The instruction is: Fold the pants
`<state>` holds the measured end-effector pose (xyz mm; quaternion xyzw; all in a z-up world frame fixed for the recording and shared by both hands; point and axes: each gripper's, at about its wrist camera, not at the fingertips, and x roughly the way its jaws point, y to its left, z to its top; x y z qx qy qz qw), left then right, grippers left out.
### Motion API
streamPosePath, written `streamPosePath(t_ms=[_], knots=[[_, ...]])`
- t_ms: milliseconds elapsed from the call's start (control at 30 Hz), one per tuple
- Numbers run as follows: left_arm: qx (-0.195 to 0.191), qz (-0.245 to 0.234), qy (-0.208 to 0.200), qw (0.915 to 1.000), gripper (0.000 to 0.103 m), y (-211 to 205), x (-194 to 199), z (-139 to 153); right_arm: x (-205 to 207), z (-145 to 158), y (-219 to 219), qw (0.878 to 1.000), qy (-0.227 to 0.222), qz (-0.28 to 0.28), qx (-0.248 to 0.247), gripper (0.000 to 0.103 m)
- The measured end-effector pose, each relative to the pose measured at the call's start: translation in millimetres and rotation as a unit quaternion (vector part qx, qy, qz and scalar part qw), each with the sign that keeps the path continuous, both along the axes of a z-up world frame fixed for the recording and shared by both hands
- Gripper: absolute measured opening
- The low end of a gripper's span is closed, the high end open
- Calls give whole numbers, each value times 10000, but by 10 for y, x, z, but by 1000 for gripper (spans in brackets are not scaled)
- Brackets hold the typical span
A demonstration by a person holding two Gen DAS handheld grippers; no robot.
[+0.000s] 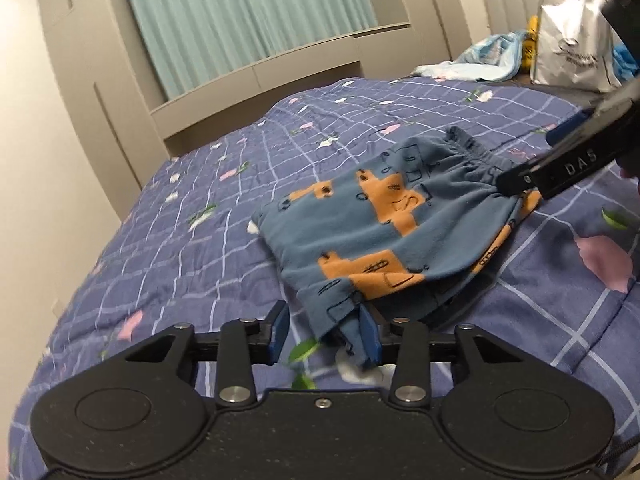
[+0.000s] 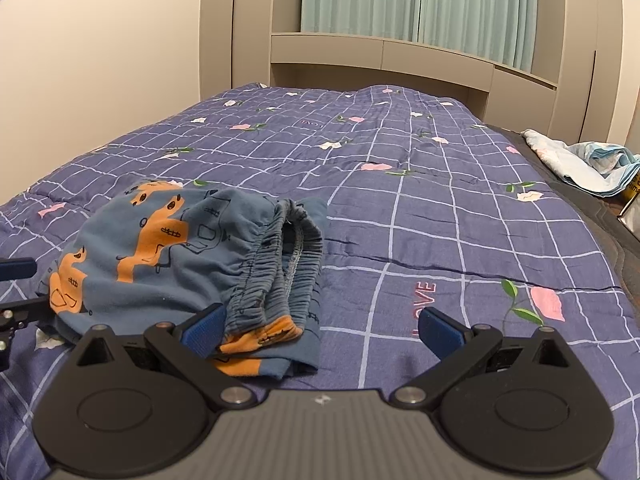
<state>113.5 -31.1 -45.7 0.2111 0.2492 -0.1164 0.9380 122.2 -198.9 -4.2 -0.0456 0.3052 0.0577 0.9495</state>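
Folding: pants (image 2: 160, 256) lie bundled compactly on bed (image 2: 400, 200); nearly done.
Left gripper (image 1: 324, 332): fingers apart, cloth corner between.
Right gripper (image 2: 320, 328): fingers wide apart.
Remaining: flatten, withdraw.

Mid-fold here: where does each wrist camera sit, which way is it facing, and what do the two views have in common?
Left wrist: rides the left gripper, low over the bed, facing the pants' hem end and headboard; right gripper enters from the right.
Right wrist: rides the open right gripper, facing the pants' waistband and curtain; left gripper shows at the left edge.
Shared: pants, quilt, curtain.
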Motion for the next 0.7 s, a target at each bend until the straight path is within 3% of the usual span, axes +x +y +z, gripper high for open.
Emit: streamPosePath(t_ms=[133,233,367,500,700], knots=[[57,-105,-87,9999,11,-62,-67,18,-1,15,10,10000,-28,0,-9,103],[-131,-34,-52,9999,4,-31,-91,33,-4,15,16,10000,-38,2,-13,103],[-432,63,-85,9990,2,23,-123,107,-7,34,14,10000,-56,-1,-13,103],[-409,104,-137,9990,0,17,-218,162,-16,67,10,9999,-118,-26,-11,103],[-396,132,126,9990,0,39,-291,54,-21,71,24,9999,-118,-26,2,103]])
